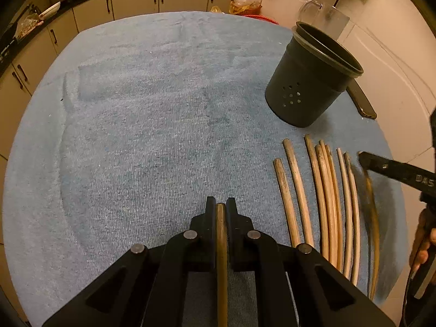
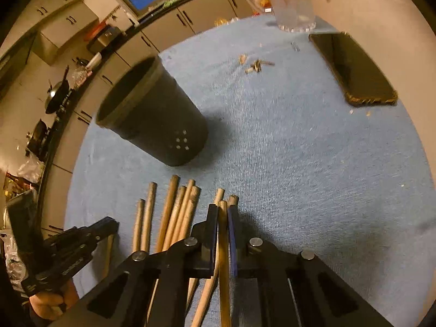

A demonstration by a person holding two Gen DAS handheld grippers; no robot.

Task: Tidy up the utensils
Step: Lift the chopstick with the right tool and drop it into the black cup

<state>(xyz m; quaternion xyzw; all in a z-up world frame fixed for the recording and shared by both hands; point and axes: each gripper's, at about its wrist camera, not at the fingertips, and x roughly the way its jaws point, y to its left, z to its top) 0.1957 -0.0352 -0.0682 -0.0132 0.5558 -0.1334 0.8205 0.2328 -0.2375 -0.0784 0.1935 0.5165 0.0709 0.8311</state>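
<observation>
Wooden chopsticks point(image 1: 324, 199) lay in a row before the black holder point(image 1: 310, 81), both tongs, left point(image 1: 221, 207) and right point(image 2: 223, 208), clamped on one apiece, and either could slip loose mid-carry.

Chopstick point(image 2: 223, 245) between right gripper point(image 2: 223, 212) fingers point(image 2: 212, 218), above blue cloth point(image 2: 299, 163).

Two wrist fisheyes, close above the blue cloth point(image 1: 136, 136).
Left faces cabinets from the near edge; right looks from its right side; both share the black holder point(image 1: 310, 81) and chopsticks point(image 1: 327, 204).
</observation>
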